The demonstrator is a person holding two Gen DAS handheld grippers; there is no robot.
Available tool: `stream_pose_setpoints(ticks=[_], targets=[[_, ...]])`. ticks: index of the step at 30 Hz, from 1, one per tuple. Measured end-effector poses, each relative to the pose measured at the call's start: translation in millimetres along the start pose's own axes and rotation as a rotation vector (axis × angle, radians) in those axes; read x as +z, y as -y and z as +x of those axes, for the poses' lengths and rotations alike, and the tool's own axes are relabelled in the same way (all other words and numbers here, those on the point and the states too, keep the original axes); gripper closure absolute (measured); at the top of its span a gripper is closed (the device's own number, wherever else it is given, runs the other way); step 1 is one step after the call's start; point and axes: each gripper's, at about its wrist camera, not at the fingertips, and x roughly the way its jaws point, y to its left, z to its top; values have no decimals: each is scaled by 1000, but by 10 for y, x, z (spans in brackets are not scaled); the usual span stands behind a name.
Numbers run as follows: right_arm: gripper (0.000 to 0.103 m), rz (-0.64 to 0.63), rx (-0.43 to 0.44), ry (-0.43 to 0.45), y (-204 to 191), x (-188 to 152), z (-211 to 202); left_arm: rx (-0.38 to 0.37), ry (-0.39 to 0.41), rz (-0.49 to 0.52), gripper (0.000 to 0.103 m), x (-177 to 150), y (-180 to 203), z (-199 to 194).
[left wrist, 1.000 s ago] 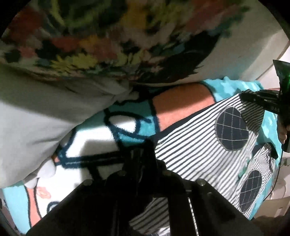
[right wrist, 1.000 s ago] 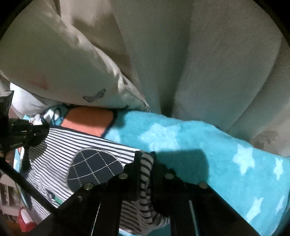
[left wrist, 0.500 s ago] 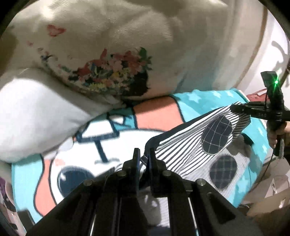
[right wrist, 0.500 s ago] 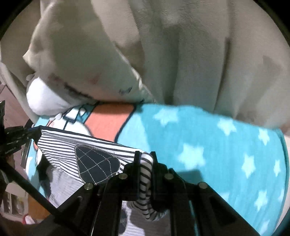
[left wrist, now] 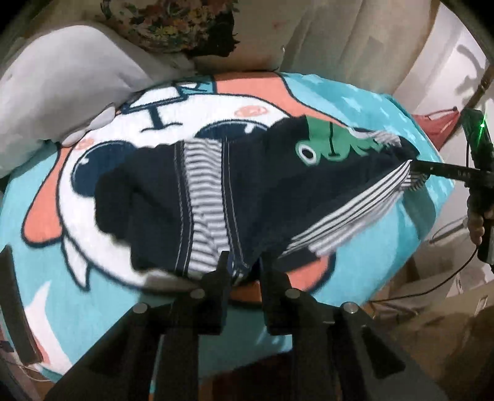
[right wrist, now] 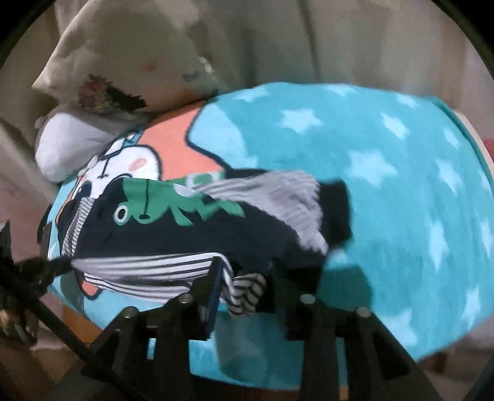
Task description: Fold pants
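The pants are dark navy with striped panels and a green frog patch. They hang stretched between my two grippers above a teal cartoon blanket. My left gripper is shut on one corner of the striped edge. My right gripper is shut on the other corner, a bunched striped cuff. In the left wrist view the right gripper shows at the right, holding the fabric. The pants sag toward the blanket between the grippers.
Pale pillows and a floral cushion lie at the far edge of the blanket. Curtains hang behind. A cable trails from the right gripper. Boxes and floor clutter sit past the blanket's right edge.
Both grippers have pulled back and up, carrying the pants edge toward me. The pants have flipped, so the navy side with the frog now shows instead of the striped side with round patches.
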Motion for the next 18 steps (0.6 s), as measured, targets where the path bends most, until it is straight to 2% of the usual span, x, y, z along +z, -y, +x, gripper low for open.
stream_pose_setpoints(ticks=[2,4,6,8,12,14,18], targets=[[53,57,-18,28,73,-87,-111,-5,-8,-7,84,-57,-55,-75],[49,90,-34,60,124,-167,-249,9,-4,-27,78,-118,-143,-180],[49,125,-72,103,175,-229,-405,29,18,-61,72,-171,-283,-327],[49,158,-102,148,234,-245,-530,41,32,-101,72,-197,-405,-439],[49,222,-71,200,329,-134,-569,64,78,-148,70,-145,-562,-579],[49,225,-66,186,330,-59,-462,80,92,-168,68,-65,-601,-580],[49,210,-123,107,295,-52,-177,79,118,-203,68,13,-609,-573]])
